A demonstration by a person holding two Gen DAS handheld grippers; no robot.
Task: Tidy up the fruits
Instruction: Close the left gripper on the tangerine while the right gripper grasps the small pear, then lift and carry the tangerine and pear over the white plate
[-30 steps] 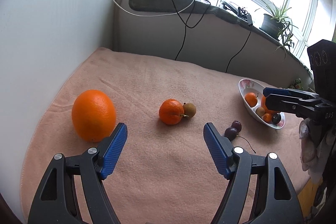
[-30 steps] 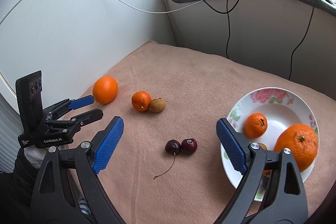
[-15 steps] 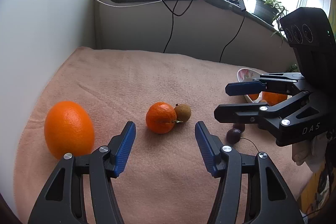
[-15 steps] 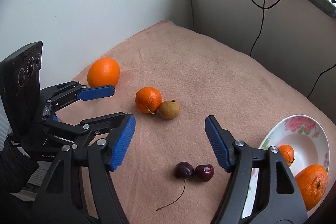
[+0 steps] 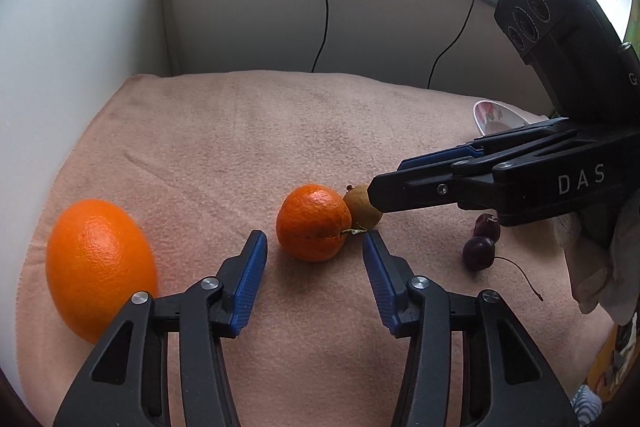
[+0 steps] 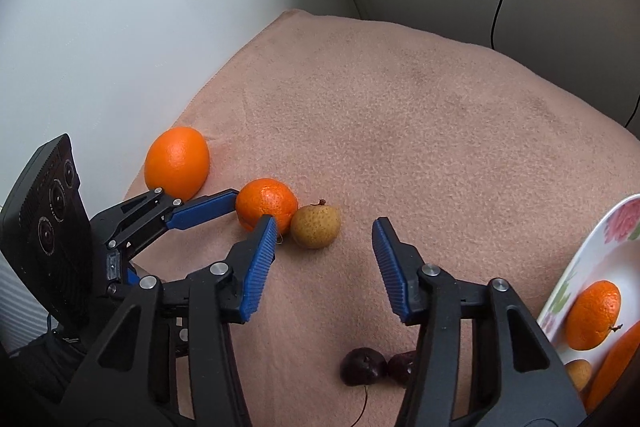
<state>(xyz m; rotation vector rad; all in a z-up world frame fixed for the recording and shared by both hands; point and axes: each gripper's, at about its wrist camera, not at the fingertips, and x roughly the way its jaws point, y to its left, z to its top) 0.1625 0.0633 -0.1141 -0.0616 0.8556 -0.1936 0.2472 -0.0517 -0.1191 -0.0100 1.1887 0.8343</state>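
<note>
Closing in from both sides now: the left gripper [image 5: 314, 255] has its blue pads either side of the mandarin [image 5: 314, 223], which sits on the pink blanket [image 5: 280, 131] just ahead of the fingertips, not yet touched. Its jaws are narrowing, still apart, with the fruit only just at their mouth. Seen from the right wrist camera, one blue finger of that left gripper reaches the mandarin's [image 6: 266, 203] left flank, though contact cannot be confirmed.

Over to the right gripper [image 6: 324, 231]: its jaws are closing too, still apart, and the small tan longan [image 6: 316, 225] lies just beyond the tips, nearer the left pad, pressed up against the mandarin. From the left wrist view the right gripper [image 5: 384, 187] comes in from the right, angled down, its dark fingertip overlapping the longan [image 5: 360, 209]; whether it touches cannot be told.

Both tools tilt steeply down toward the blanket. A big orange [image 5: 98, 269] rests well to the left, near the white wall [image 5: 60, 67]. Two dark cherries [image 5: 482, 243] lie side by side to the right, one stem trailing. The floral plate [image 6: 592, 267] at the right edge holds another mandarin [image 6: 592, 315] and more fruit, partly cut off.
</note>
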